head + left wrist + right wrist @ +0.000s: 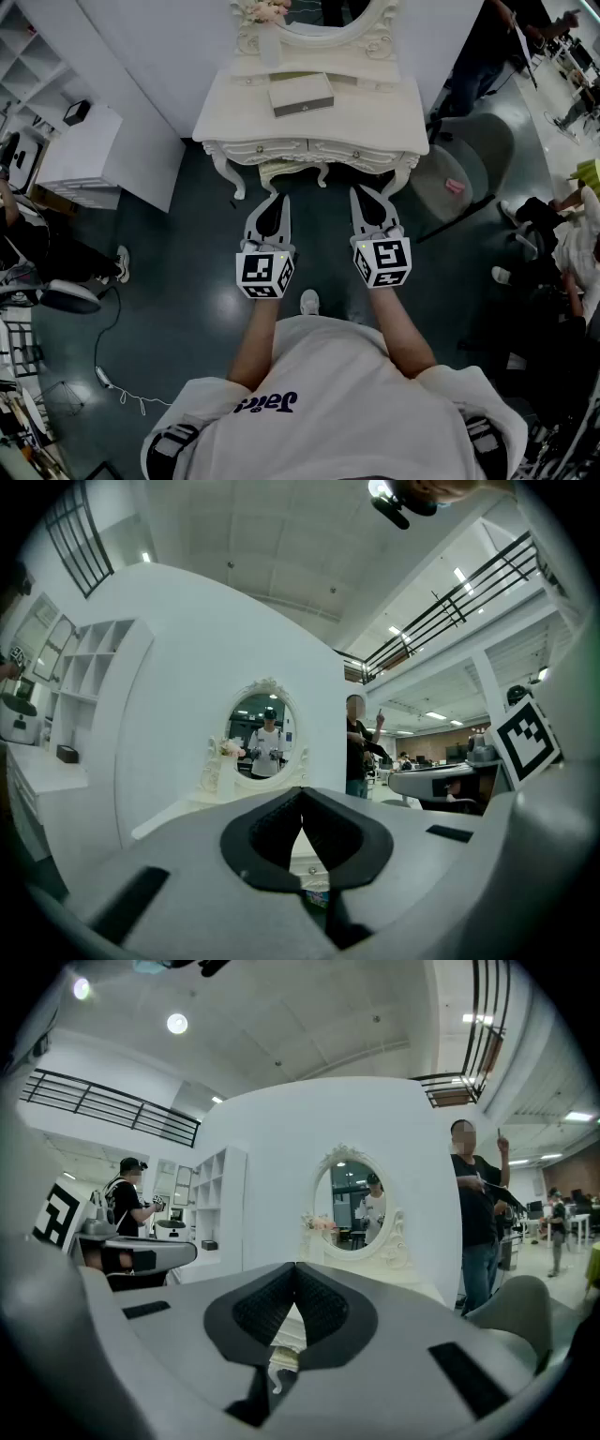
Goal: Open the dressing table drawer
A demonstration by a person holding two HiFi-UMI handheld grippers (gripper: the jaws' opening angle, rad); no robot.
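Observation:
The white ornate dressing table (234,112) stands ahead against the wall, its oval mirror (333,23) on top. Two front drawers, the left drawer (255,148) and the right drawer (361,151), both look closed. My left gripper (279,200) and right gripper (360,193) are held level side by side, just short of the table's front, touching nothing. Both are shut and empty. In the left gripper view the left gripper (301,795) has its pads meeting below the mirror (265,738). The right gripper (295,1269) likewise points at the table under the mirror (354,1208).
A flat box (301,95) and pink flowers (265,11) sit on the tabletop. A grey chair (469,159) stands right of the table, a white cabinet (84,150) to the left. A person (476,1213) stands at the right, others further off. A cable (112,375) lies on the floor.

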